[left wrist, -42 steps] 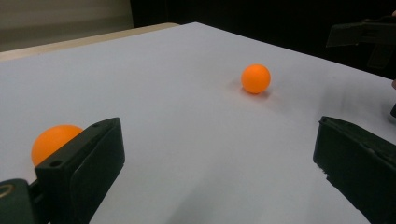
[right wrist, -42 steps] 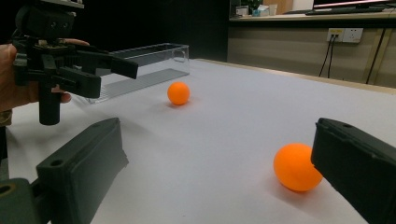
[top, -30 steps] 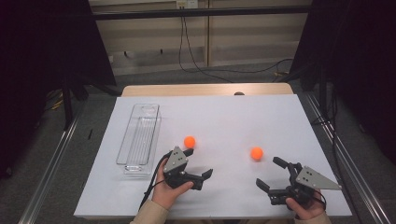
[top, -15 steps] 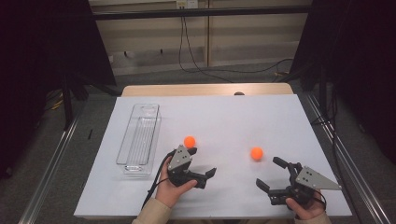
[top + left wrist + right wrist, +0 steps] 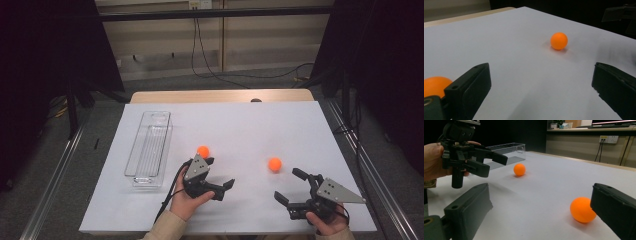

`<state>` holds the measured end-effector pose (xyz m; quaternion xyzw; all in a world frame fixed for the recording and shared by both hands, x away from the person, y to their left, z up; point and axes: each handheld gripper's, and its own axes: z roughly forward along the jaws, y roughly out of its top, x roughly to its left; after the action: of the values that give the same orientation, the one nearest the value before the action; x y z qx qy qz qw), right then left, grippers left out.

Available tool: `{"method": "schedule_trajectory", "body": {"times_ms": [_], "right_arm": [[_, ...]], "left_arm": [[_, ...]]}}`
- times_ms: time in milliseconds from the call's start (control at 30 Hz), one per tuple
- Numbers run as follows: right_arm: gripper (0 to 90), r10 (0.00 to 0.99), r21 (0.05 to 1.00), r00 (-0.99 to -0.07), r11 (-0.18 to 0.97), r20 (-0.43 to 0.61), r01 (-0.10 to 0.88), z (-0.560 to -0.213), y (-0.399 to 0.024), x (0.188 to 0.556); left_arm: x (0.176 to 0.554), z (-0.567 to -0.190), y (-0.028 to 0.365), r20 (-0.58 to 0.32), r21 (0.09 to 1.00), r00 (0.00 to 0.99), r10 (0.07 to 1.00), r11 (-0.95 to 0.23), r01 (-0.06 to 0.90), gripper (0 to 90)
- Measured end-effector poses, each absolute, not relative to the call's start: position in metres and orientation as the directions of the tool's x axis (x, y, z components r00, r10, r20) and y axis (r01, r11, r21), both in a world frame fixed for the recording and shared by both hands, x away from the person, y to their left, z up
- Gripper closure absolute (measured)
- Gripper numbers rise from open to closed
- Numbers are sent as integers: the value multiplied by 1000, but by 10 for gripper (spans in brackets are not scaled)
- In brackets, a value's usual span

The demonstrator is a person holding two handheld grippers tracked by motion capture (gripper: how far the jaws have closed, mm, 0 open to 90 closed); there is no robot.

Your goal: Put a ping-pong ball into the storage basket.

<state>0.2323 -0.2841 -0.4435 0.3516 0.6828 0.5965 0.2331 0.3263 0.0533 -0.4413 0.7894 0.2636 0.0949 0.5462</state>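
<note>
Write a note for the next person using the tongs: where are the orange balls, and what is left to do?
Left tongs: open, holding nothing, beside the left ball.
Right tongs: open, holding nothing, just short of the right ball.
Both balls lie loose on the white table; the clear tray at the left holds nothing.
Done: nothing picked up.
Left, probably: grip each ball and put it in the tray.

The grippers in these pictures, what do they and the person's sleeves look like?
The left gripper and right gripper are black, each with two blocky jaws. Each carries a grey three-cornered plate on top. A black cable trails from the left one. The sleeves are tan.
</note>
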Motion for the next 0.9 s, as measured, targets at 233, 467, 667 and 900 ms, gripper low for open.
{"method": "schedule_trajectory", "body": {"times_ms": [233, 467, 667, 900], "right_arm": [[22, 758, 979, -645, 41, 101, 201, -443, -284, 232], [22, 758, 979, -644, 41, 100, 200, -443, -284, 232], [22, 759, 979, -643, 41, 99, 199, -443, -284, 232], [22, 761, 980, -642, 42, 96, 196, -443, -285, 232]], "left_arm": [[328, -442, 49, -138, 910, 844, 519, -270, 315, 25], [329, -443, 47, -143, 907, 843, 519, -271, 321, 27], [330, -443, 45, -146, 904, 841, 520, -275, 327, 27], [331, -443, 42, -147, 901, 844, 516, -281, 329, 27]]}}
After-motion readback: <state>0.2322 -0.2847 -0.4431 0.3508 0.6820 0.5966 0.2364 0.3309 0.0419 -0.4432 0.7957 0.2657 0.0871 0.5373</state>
